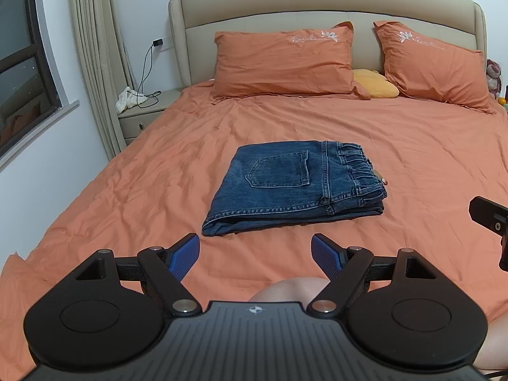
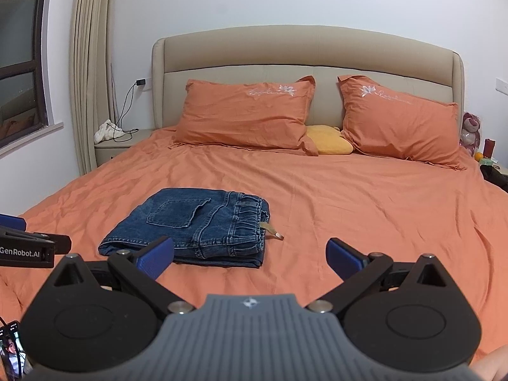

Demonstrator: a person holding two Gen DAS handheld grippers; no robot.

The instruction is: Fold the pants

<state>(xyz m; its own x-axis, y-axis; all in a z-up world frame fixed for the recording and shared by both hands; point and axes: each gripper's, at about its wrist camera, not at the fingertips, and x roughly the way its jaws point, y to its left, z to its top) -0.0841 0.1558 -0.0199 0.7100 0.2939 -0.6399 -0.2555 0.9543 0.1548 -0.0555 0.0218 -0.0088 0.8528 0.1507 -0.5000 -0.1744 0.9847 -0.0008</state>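
A pair of blue denim pants [image 1: 295,187] lies folded into a compact rectangle on the orange bed sheet [image 1: 127,190], back pocket up, elastic waistband to the right. It also shows in the right wrist view [image 2: 193,228], left of centre. My left gripper [image 1: 255,254] is open and empty, held back from the pants' near edge. My right gripper [image 2: 250,257] is open and empty, to the right of the pants' near corner. The right gripper's body shows at the right edge of the left wrist view [image 1: 490,219], and the left gripper shows at the left edge of the right wrist view [image 2: 28,247].
Two orange pillows [image 1: 282,60] [image 1: 435,63] and a yellow cushion [image 1: 374,84] lie against the beige headboard [image 1: 317,3]. A nightstand [image 1: 143,111] with a white cloth and charger cable stands left of the bed. A phone [image 2: 12,352] shows at the lower left.
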